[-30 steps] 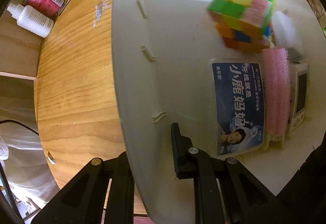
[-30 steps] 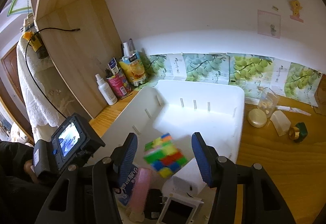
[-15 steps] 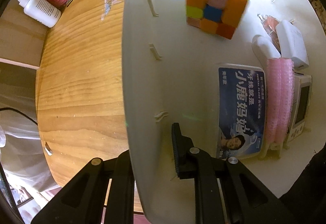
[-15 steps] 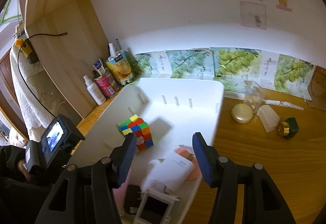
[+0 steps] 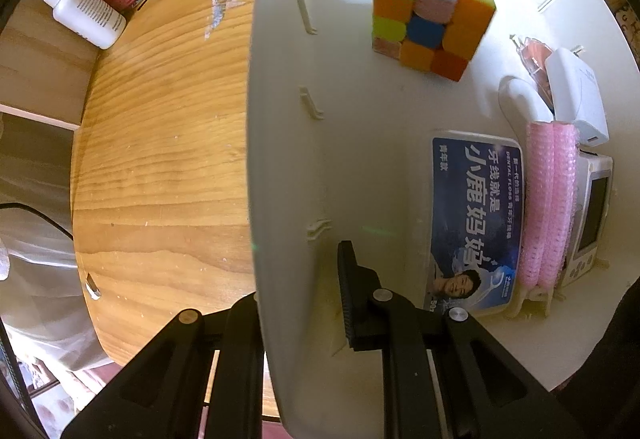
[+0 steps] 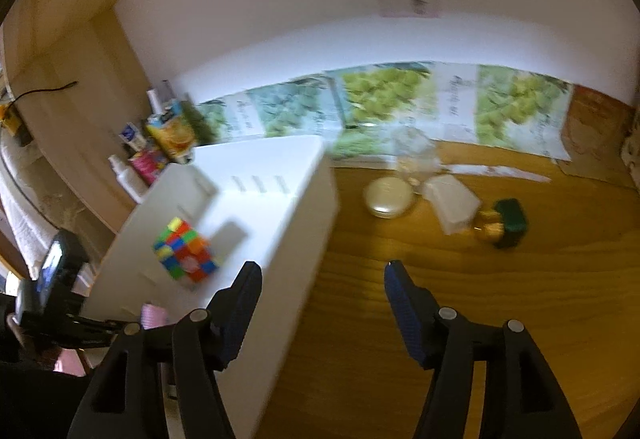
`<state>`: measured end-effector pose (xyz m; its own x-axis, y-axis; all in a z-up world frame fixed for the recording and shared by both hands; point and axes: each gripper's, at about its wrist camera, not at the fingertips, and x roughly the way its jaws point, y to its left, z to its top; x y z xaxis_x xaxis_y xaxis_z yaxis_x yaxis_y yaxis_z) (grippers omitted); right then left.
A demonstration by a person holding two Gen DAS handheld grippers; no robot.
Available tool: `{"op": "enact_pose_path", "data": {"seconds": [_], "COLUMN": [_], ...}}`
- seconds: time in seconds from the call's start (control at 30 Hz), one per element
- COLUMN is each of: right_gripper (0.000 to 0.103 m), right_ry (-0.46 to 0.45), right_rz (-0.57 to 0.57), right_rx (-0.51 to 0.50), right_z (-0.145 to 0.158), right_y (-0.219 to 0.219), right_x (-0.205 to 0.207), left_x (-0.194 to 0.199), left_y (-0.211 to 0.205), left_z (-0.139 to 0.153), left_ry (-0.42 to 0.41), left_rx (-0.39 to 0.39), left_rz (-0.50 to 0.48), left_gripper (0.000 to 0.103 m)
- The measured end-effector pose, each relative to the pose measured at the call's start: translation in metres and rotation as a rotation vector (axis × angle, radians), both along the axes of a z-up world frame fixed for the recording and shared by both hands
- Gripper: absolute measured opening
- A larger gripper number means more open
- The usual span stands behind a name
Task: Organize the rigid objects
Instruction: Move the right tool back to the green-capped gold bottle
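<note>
The puzzle cube [image 5: 432,9] rests on the floor of the white bin [image 5: 360,111], well ahead of the left gripper [image 5: 296,279], whose fingers clamp the bin's side wall, one inside and one outside. Nearer that gripper in the bin lie a blue dental-floss box [image 5: 476,215] and a pink roller [image 5: 550,199]. The right gripper [image 6: 320,287] hangs spread wide and empty over the bin's far rim, the cube off to its left.

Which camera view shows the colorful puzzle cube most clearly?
The left wrist view: the puzzle cube looks large and sharp inside the white bin. In the right wrist view the cube is small and blurred.
</note>
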<state>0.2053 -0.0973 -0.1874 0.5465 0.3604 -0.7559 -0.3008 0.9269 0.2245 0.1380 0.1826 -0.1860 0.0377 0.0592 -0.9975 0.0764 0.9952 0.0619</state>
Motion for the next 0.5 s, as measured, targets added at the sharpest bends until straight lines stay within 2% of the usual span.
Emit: {"op": "enact_pose_path", "data": {"seconds": [0.17,0.5], "right_gripper": [0.07,0.072], "right_ry": [0.02,0.024], "right_rz": [-0.06,-0.174], "right_rx": [-0.044,-0.098], "right_z": [-0.018,-0.044], "right_y": [-0.033,-0.082], "right_x": [0.016,0.058], "left_x": [0.001,0.0], "left_y": [-0.002,0.004], "left_z": [0.0,0.0], "left_ry": [0.004,-0.004], "left_rx": [0.001,0.007], "left_rz": [0.021,0.049], "left_gripper": [0.017,0.018]}}
